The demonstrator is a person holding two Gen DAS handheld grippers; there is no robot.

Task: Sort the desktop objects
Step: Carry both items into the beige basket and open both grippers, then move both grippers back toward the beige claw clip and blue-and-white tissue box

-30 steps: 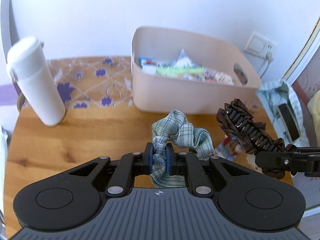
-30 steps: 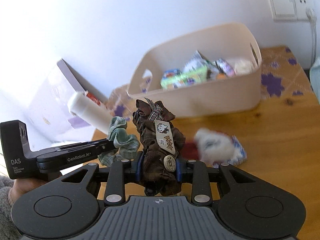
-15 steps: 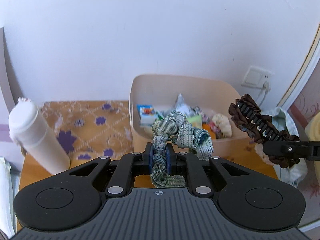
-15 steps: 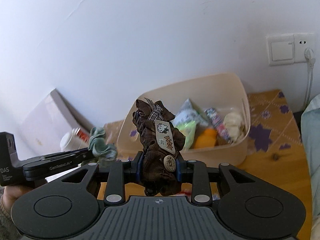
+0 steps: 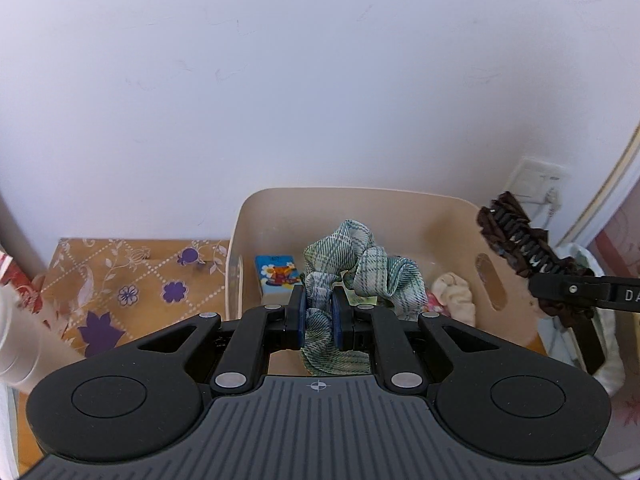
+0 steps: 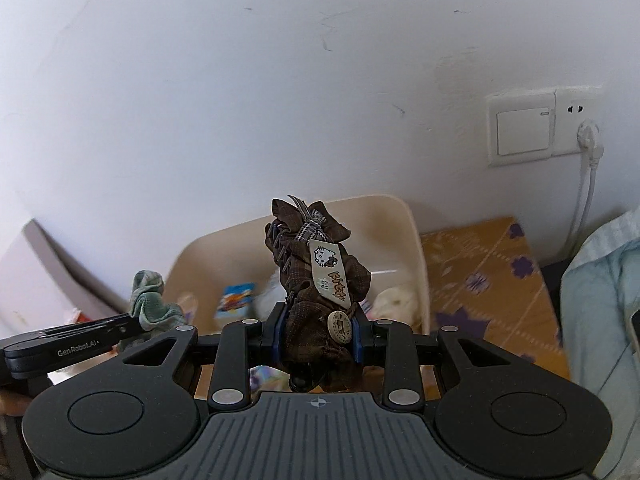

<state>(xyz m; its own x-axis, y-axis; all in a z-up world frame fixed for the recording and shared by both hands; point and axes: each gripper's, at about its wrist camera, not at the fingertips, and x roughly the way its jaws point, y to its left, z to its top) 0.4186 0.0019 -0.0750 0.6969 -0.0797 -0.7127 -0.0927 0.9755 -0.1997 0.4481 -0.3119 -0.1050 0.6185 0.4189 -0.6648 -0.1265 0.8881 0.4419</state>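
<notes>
- The left tongs (image 5: 319, 320) are clamped tight on a green plaid scrunchie (image 5: 360, 276); its free loop stands up and leans to the right above the pads.
- The right tongs (image 6: 318, 336) are closed, at a somewhat wider gap, on a brown fabric-covered hair clip (image 6: 316, 280) with a cartoon-cat tag and a button; its long axis runs up and away from the pads, the comb teeth showing along its left edge.
- The beige plastic bin (image 5: 400, 196) sits on the bench (image 5: 132, 276) against the wall, straight ahead of and below both tongs. It already holds a small blue carton (image 5: 276, 274), a cream cloth bundle (image 5: 456, 292) and other bits too small to name.
- In the left wrist view the scrunchie hangs in line with the bin's open middle, while the hair clip rides near the bin's right wall by the handle slot. The left hand looks better centred for a drop.
- My judgement: both items are in carry toward the bin, and neither is released yet.
- A white tumbler (image 5: 24, 344) stands at the left, well apart from the bin.
</notes>
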